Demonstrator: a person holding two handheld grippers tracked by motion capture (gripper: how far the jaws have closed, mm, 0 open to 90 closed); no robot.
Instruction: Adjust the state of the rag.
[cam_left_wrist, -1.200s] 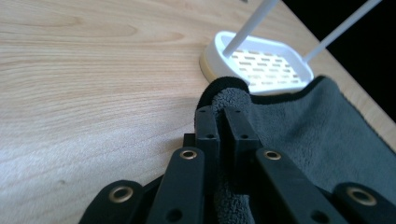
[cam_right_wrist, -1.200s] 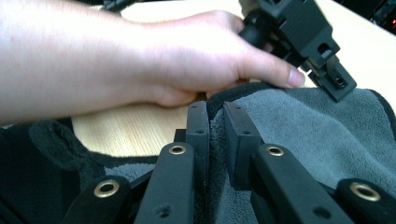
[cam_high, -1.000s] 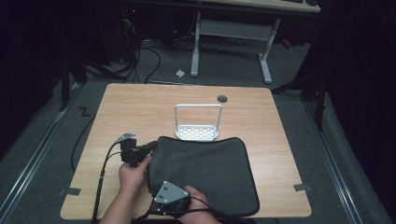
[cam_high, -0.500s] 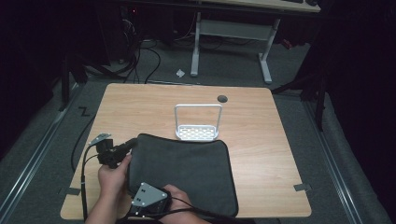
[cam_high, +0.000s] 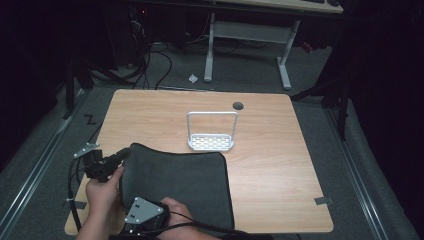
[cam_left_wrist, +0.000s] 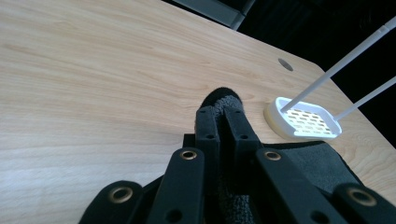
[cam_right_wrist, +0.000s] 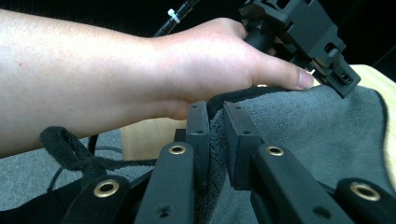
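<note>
A dark grey cloth (cam_high: 182, 182) lies on the near left part of the wooden table (cam_high: 270, 150). My left gripper (cam_high: 124, 153) is shut on the cloth's far left corner, and in the left gripper view the jaws (cam_left_wrist: 224, 112) pinch its fuzzy edge (cam_left_wrist: 225, 98). My right gripper (cam_high: 134, 202), with a grey plate on top, is shut on the cloth's near left edge. In the right gripper view the jaws (cam_right_wrist: 215, 114) clamp a fold of cloth (cam_right_wrist: 317, 130), with the other hand (cam_right_wrist: 210, 60) and its gripper just beyond.
A white wire rack (cam_high: 211, 142) with a perforated base stands just beyond the cloth, mid-table; the left gripper view has it (cam_left_wrist: 306, 122) at right. A cable hole (cam_high: 238, 106) sits further back. Cables trail off the table's left edge. Desk legs stand beyond the table.
Both hands have moved left and a little up, dragging the cloth leftward across the table. Its left edge now reaches the table's left side. The rack has not moved.
</note>
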